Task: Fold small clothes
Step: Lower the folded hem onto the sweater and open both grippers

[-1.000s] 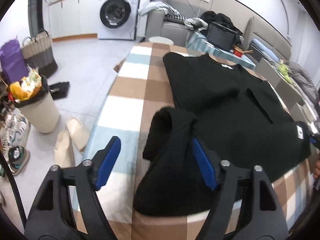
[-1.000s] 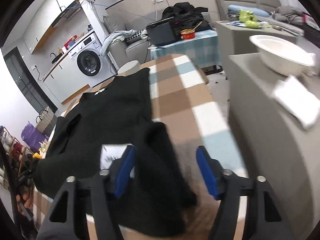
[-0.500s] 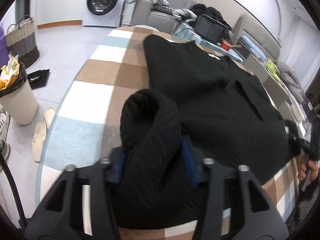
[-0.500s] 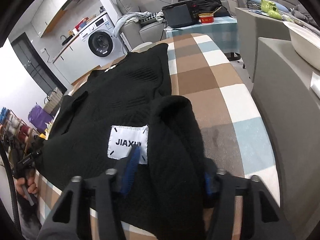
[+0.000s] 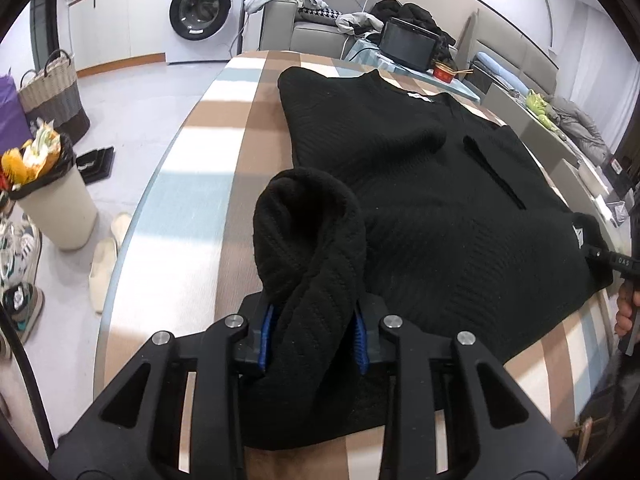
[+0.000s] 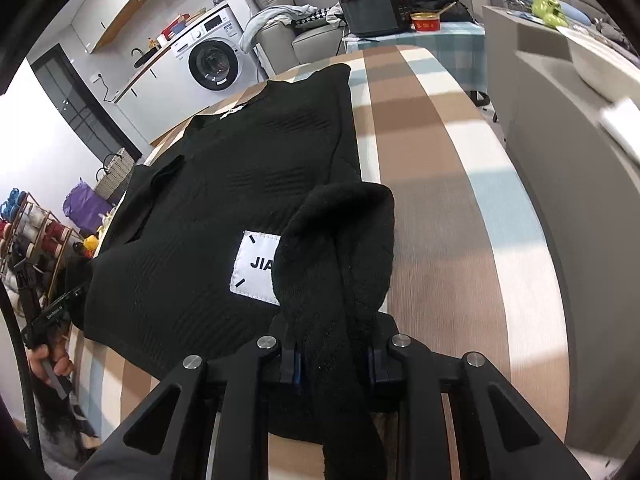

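A black knit sweater (image 5: 420,184) lies spread on a table with a brown, white and blue checked cloth (image 5: 192,184). My left gripper (image 5: 314,334) is shut on the sweater's near left hem corner, bunched up between the blue pads. My right gripper (image 6: 334,360) is shut on the near right hem corner (image 6: 340,248), raised above the cloth (image 6: 440,200). A white label (image 6: 256,266) reading "JIA" shows beside that fold. The sweater's body (image 6: 240,184) lies flat, collar at the far end.
A bin (image 5: 52,196), slippers (image 5: 106,256) and shoes stand on the floor left of the table. A washing machine (image 5: 200,12) and sofa are at the back. A grey counter (image 6: 580,168) with a white bowl flanks the table's right side.
Both grippers went from open around the hem corners to shut on them. Both corners are now lifted and bunched between the pads.
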`<move>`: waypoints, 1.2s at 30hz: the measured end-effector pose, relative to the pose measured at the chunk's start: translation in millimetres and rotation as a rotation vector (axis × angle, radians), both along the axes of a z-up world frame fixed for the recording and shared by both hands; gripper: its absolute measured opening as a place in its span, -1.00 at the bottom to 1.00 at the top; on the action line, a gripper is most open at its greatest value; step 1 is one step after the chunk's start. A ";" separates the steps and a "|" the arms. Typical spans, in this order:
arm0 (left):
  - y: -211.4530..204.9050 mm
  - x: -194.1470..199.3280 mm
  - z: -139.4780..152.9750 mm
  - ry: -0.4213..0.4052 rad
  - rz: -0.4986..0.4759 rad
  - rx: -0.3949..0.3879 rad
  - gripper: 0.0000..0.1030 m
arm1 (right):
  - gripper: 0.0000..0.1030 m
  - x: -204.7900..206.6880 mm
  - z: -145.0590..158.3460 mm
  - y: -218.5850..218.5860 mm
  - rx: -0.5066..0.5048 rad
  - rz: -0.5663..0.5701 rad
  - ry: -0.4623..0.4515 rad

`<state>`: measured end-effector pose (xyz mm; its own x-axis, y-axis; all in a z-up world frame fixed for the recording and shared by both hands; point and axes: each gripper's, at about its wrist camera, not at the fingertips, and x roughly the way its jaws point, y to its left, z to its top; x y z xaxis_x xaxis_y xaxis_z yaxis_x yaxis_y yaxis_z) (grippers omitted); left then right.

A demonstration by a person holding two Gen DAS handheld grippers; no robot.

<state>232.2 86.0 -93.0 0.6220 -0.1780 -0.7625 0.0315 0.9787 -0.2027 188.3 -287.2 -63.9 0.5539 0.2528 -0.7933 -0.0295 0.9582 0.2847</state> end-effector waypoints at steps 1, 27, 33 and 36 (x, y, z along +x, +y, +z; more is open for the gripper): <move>2.0 -8.2 0.2 0.002 0.000 -0.006 -0.45 | -0.59 -8.0 -0.3 -0.5 0.007 -0.005 0.004; 33.0 -92.0 45.9 -0.093 0.179 0.034 -0.14 | 0.02 -103.4 24.0 -24.4 0.138 -0.090 -0.082; 26.7 -111.8 53.8 -0.104 0.161 0.029 -0.14 | 0.02 -112.7 41.5 -5.1 0.194 -0.001 -0.164; 24.6 -115.2 54.1 -0.100 0.161 0.032 -0.13 | 0.02 -107.1 38.7 -1.2 0.182 -0.001 -0.161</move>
<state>117.0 110.7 -39.0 0.7134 -0.0466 -0.6992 -0.1078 0.9786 -0.1751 81.3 -288.4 -25.2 0.6695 0.3834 -0.6362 -0.0879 0.8914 0.4447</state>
